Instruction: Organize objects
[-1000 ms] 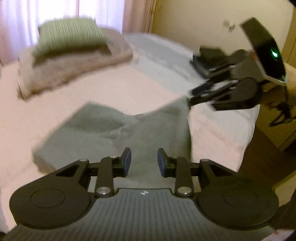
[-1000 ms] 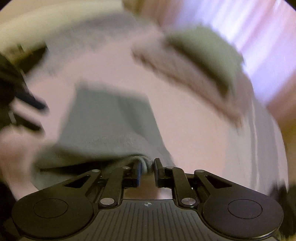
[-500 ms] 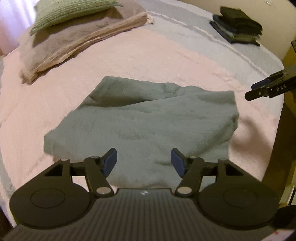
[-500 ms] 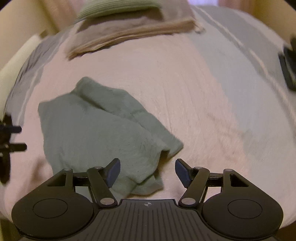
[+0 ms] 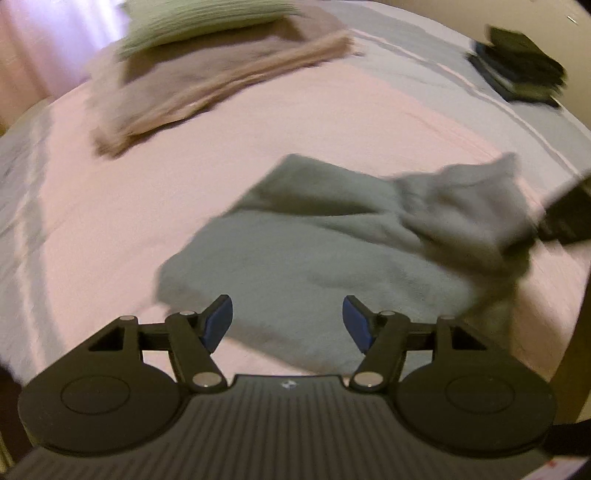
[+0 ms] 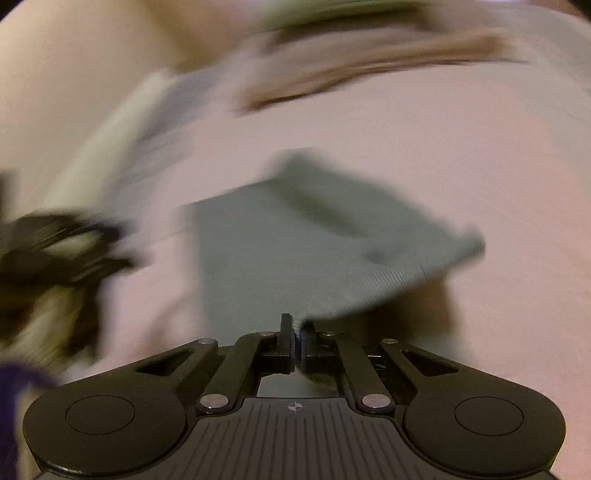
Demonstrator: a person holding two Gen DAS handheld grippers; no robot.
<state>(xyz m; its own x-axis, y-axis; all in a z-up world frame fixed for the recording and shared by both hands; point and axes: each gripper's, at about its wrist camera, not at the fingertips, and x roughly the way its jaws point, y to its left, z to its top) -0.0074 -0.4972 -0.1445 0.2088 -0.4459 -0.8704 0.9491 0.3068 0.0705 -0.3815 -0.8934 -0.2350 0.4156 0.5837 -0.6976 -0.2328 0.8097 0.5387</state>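
Right wrist view: right gripper (image 6: 297,338) pinched on a corner of the grey-green towel (image 6: 295,254), lifting it off the pink bedspread (image 6: 461,147) (blurry). Left gripper (image 5: 287,323) spread wide, empty, just above towel's near edge.

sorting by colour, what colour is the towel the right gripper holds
Grey-green towel, clearest in the left wrist view.

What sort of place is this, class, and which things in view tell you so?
Most likely a bedroom: a wide bed under a pink cover, a green pillow on a folded brown blanket, and a grey-green towel being handled.
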